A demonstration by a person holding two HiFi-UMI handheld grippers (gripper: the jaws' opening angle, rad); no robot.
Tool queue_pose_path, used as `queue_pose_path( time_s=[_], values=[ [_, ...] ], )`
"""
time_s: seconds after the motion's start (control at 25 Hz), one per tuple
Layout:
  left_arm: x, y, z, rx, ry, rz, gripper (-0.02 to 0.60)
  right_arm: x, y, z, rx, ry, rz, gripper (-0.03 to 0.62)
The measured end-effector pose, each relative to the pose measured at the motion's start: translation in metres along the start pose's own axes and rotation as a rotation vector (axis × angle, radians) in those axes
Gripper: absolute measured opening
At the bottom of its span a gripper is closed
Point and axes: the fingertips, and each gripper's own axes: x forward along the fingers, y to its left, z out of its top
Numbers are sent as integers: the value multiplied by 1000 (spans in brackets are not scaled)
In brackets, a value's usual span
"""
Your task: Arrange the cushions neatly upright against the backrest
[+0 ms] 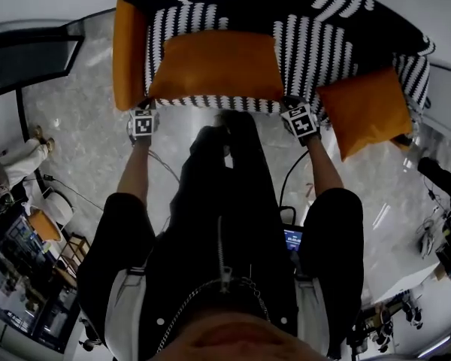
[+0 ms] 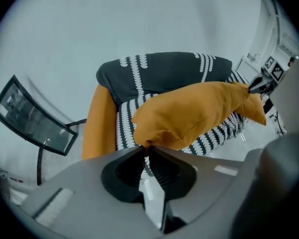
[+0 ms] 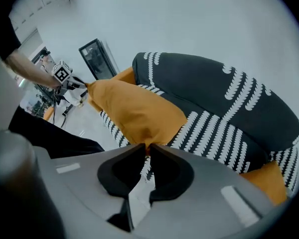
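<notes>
An orange cushion (image 1: 215,65) hangs lifted over the seat of the black-and-white patterned sofa (image 1: 323,32). My left gripper (image 1: 146,105) is shut on its near left corner, and my right gripper (image 1: 289,105) is shut on its near right corner. In the left gripper view the cushion (image 2: 194,114) stretches away from the jaws (image 2: 147,147) to the other gripper. The right gripper view shows the same cushion (image 3: 134,111) pinched at its corner (image 3: 148,146). A second orange cushion (image 1: 367,110) leans at the sofa's right end (image 3: 269,180).
The sofa has an orange left armrest (image 1: 126,47). A dark-framed glass panel (image 1: 30,62) stands to the left. Cables (image 1: 60,186) run over the marble floor, and cluttered equipment (image 1: 30,277) sits at lower left. Another person (image 1: 15,160) is at the left edge.
</notes>
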Motion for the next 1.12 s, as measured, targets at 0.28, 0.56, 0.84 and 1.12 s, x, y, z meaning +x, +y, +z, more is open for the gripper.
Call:
queue_pose_path(
  time_s=[0.28,0.56,0.84,1.12],
  values=[
    [10,35,87,8,-67,15,37,-9,-38,85,48,-90,-16,38],
    [30,63,186,42,-139,-14,36,-14,-98,165,177,-178,-76,38],
    [60,93,263,58,-187,-69,36,-1,-141,226,250,-199,-172,38],
    [97,117,329,6,-175,-113,35,12,-187,282,363,-245,-231,38]
  ],
)
